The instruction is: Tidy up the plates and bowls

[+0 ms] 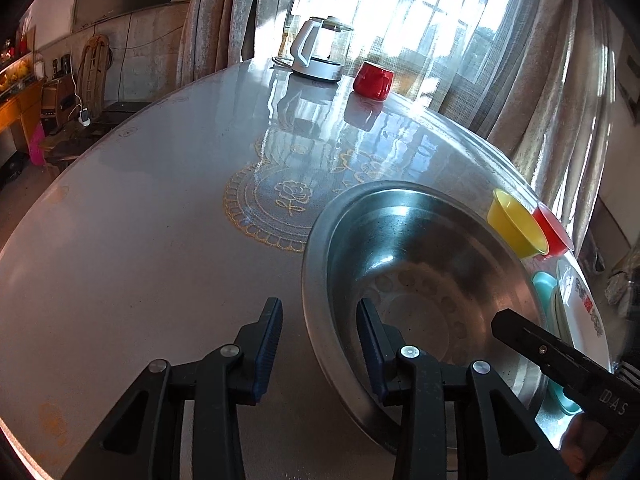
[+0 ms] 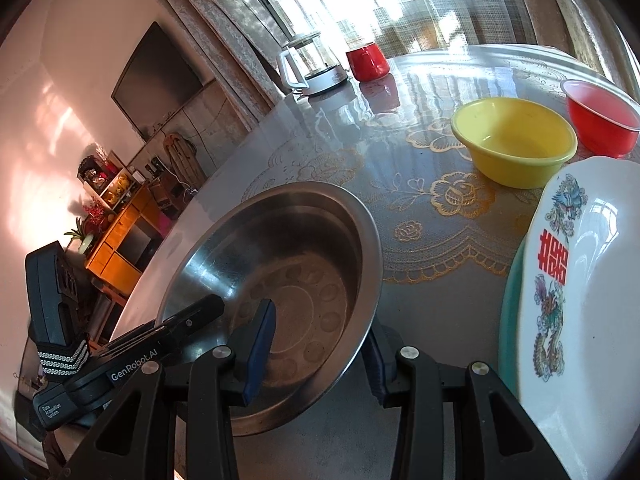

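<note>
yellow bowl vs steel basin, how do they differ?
Colour and material: the small yellow plastic bowl is matte and opaque; the large stainless steel basin is shiny and reflective.
Size: the basin is clearly wider than the yellow bowl.
Handling: the right tool straddles the basin's rim with its jaws apart, while the yellow bowl is untouched, beside a red bowl.
Shared: both round, upright, empty.

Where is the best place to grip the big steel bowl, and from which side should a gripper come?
Grip the steel bowl by its wide flat rim, probably from the near side, one finger inside and one outside. The walls are smooth and sloping, so they offer little hold, and the bowl is too broad to span. Both the left gripper and the right gripper already straddle the rim this way, open.
</note>
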